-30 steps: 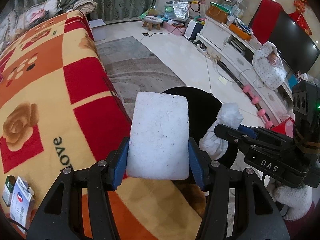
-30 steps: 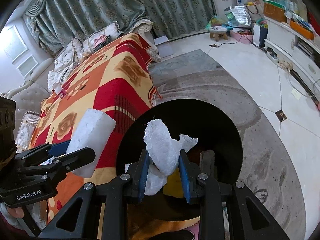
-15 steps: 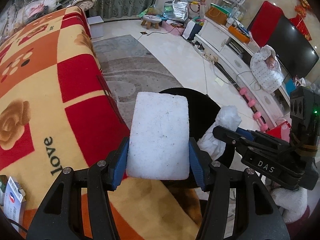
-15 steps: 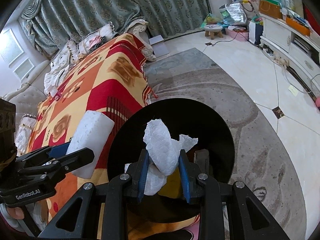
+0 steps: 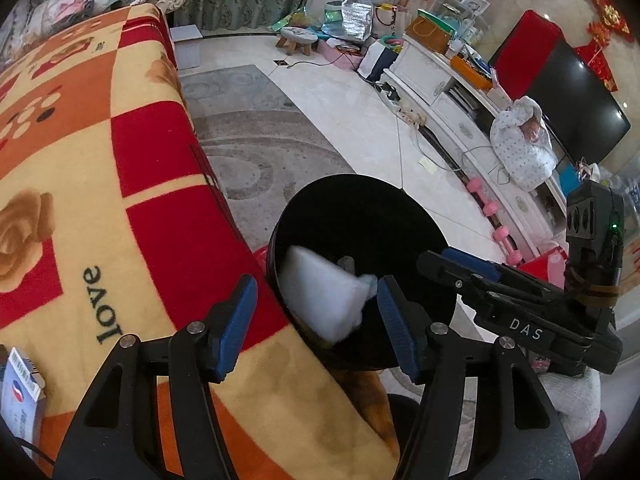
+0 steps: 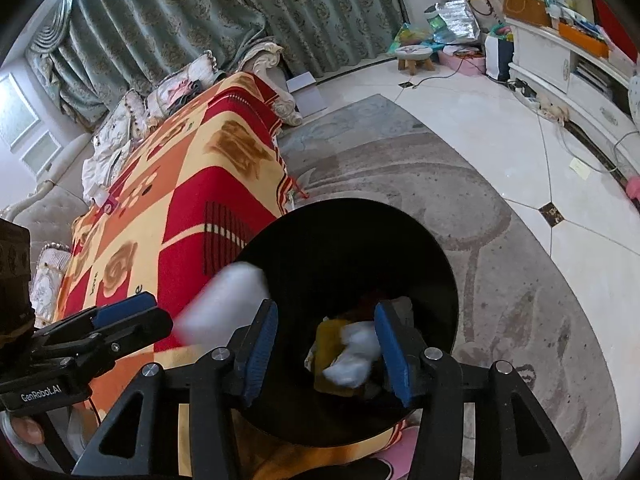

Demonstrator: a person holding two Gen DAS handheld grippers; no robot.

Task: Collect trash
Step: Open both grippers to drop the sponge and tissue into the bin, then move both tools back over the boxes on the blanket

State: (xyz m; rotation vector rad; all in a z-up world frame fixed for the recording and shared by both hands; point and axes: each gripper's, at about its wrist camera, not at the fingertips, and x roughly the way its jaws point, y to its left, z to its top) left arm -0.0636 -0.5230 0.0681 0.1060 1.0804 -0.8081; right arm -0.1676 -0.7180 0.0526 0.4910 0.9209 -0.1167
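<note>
looking along the left gripper (image 5: 316, 312), its blue pads are seen spread wide with nothing between them. a white foam block (image 5: 320, 292), blurred, is seen beyond and between the fingertips, at the near inner wall of the black bin (image 5: 360, 208), clear of both pads. a small box (image 5: 18, 396) on the patterned blanket (image 5: 100, 160) and the television (image 5: 576, 100) are shown only here. the right gripper (image 5: 476, 264) is seen at the right edge.

in the right wrist view the right gripper (image 6: 326, 346) is likewise held apart and empty. the bin's bottom is shown here: a crumpled white tissue (image 6: 354, 354) lies beside something yellow (image 6: 330, 342), below the right-hand pad. the foam block (image 6: 224, 300) is caught at the bin's (image 6: 400, 232) left rim, just beside the left gripper (image 6: 132, 312).
</note>
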